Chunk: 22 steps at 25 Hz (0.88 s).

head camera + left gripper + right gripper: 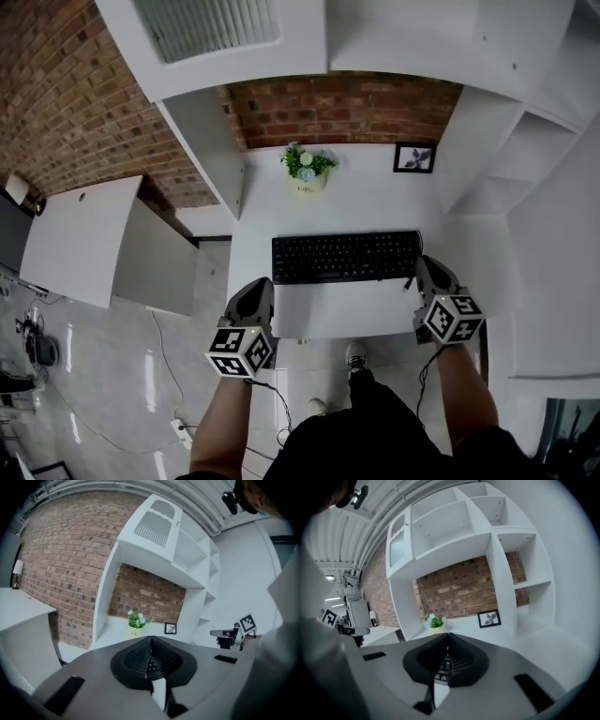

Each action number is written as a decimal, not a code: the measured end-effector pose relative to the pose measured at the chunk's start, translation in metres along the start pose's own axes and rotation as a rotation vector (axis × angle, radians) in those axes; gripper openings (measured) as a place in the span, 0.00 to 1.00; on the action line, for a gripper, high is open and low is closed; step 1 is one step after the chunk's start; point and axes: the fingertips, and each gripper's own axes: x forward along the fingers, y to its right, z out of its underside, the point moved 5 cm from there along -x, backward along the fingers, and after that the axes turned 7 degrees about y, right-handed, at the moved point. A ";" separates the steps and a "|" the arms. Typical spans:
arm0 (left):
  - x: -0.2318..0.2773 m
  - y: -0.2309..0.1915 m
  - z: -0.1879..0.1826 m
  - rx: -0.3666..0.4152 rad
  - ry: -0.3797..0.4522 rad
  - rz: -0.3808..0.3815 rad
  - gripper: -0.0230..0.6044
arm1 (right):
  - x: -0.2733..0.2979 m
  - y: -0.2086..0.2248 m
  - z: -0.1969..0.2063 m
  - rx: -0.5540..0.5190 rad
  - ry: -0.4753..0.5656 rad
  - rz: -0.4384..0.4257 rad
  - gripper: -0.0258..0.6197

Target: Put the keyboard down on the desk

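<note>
black flat keyboard (pixel 345 257) — smooth white desk (pixel 367 202)

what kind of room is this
Probably a home office or study nook: a white desk set into white shelving against a brick wall, with a black keyboard, a potted plant and a framed picture on it.

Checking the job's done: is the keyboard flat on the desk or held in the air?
Flat on the desk: the keyboard lies keys-up, level on its white top.
</note>
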 end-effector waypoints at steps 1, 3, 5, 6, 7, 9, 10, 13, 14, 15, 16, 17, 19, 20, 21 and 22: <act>-0.011 0.006 -0.004 0.019 0.008 0.016 0.07 | -0.009 -0.013 -0.002 -0.003 0.010 -0.017 0.07; -0.033 0.015 -0.011 0.037 0.026 0.041 0.07 | -0.029 -0.037 -0.005 -0.013 0.027 -0.051 0.07; -0.055 0.023 -0.017 0.042 0.041 0.061 0.07 | -0.049 -0.060 -0.008 -0.024 0.047 -0.075 0.07; -0.065 0.026 -0.019 0.043 0.046 0.072 0.07 | -0.060 -0.070 -0.009 -0.032 0.058 -0.082 0.07; -0.076 0.029 -0.020 0.044 0.048 0.085 0.07 | -0.071 -0.081 -0.010 -0.040 0.067 -0.087 0.07; -0.097 0.035 -0.019 0.048 0.046 0.108 0.07 | -0.093 -0.102 -0.013 -0.054 0.082 -0.094 0.07; -0.107 0.038 -0.018 0.050 0.043 0.119 0.07 | -0.103 -0.111 -0.014 -0.059 0.088 -0.096 0.07; -0.125 0.047 -0.014 0.058 0.036 0.155 0.07 | -0.129 -0.130 -0.014 -0.071 0.098 -0.095 0.07; -0.130 0.051 -0.013 0.062 0.036 0.165 0.07 | -0.136 -0.134 -0.013 -0.074 0.099 -0.095 0.07; -0.134 0.054 -0.012 0.065 0.038 0.173 0.07 | -0.142 -0.138 -0.012 -0.076 0.099 -0.097 0.07; -0.140 0.057 -0.012 0.068 0.041 0.180 0.07 | -0.149 -0.141 -0.011 -0.079 0.099 -0.100 0.07; -0.146 0.060 -0.012 0.071 0.043 0.185 0.07 | -0.155 -0.145 -0.011 -0.081 0.100 -0.102 0.07; -0.157 0.066 -0.013 0.072 0.048 0.191 0.07 | -0.167 -0.152 -0.014 -0.089 0.102 -0.106 0.07; -0.161 0.069 -0.012 0.070 0.049 0.193 0.07 | -0.172 -0.154 -0.015 -0.092 0.104 -0.108 0.07; -0.165 0.071 -0.010 0.068 0.050 0.196 0.07 | -0.176 -0.156 -0.015 -0.096 0.106 -0.110 0.07; -0.169 0.074 -0.008 0.066 0.050 0.197 0.07 | -0.181 -0.157 -0.014 -0.099 0.108 -0.113 0.07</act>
